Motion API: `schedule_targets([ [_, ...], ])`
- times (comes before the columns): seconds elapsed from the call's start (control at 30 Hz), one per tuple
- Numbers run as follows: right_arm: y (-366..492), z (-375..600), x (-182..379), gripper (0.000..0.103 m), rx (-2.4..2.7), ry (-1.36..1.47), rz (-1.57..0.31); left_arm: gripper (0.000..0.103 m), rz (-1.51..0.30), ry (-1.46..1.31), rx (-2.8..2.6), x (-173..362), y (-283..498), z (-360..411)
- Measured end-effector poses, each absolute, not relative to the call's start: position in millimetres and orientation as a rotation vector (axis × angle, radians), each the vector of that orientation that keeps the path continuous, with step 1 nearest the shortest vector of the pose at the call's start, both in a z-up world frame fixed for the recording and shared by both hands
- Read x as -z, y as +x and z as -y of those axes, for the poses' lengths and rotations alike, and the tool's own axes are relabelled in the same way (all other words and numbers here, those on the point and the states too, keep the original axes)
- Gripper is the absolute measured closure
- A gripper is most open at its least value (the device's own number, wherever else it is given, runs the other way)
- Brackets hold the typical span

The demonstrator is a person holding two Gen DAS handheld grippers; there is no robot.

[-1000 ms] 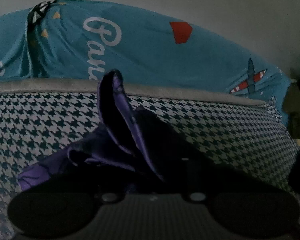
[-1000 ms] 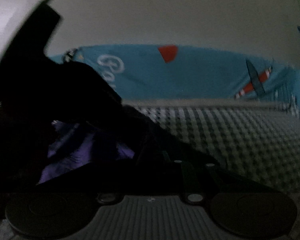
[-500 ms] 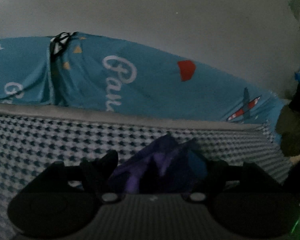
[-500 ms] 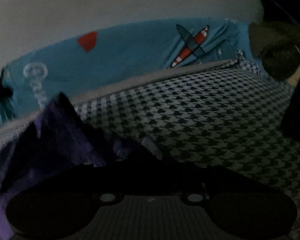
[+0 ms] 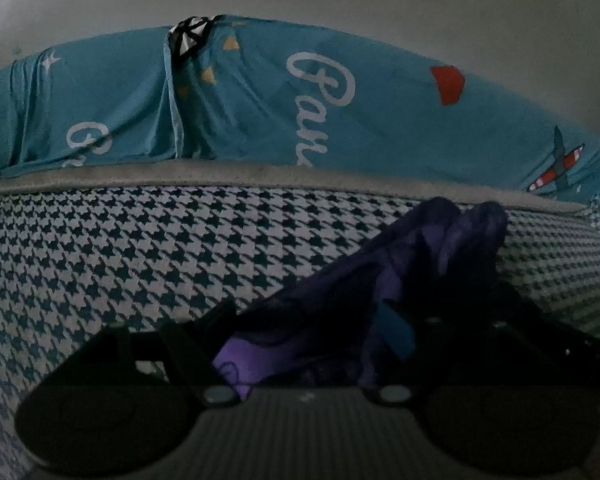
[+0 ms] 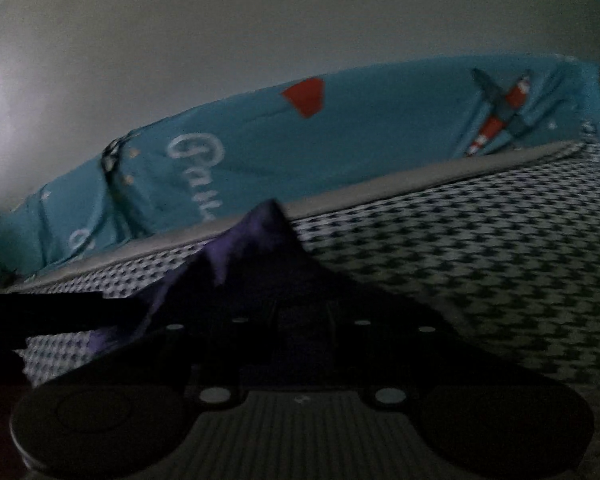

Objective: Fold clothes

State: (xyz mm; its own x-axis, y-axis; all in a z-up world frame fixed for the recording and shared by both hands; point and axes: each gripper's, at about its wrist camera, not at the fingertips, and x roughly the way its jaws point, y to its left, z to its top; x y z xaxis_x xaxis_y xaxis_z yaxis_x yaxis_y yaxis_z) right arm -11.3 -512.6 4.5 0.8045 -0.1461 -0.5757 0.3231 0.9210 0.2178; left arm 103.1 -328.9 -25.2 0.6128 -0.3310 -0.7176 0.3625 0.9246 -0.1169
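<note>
Both grippers worked the crumpled purple fabric garment [image 5: 432, 264]: right gripper [image 6: 302, 320] pinched it, left gripper [image 5: 340, 320] gaped and should re-grip a free edge.

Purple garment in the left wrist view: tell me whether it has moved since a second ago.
Yes. The crumpled purple garment has shifted from the middle to the right of the view, against the houndstooth bed cover.

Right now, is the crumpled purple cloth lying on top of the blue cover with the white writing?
No, the crumpled purple cloth lies on the black-and-white houndstooth bed surface, in front of the blue cover with white writing.
</note>
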Motion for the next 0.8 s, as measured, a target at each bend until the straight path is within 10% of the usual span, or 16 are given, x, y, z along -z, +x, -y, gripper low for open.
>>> schedule_targets([
  [0.8, 21.8, 516.5, 19.8, 0.079, 0.437, 0.353, -0.713, 0.006, -0.838, 0.156, 0.337, 45.7, 103.9, 337.2],
])
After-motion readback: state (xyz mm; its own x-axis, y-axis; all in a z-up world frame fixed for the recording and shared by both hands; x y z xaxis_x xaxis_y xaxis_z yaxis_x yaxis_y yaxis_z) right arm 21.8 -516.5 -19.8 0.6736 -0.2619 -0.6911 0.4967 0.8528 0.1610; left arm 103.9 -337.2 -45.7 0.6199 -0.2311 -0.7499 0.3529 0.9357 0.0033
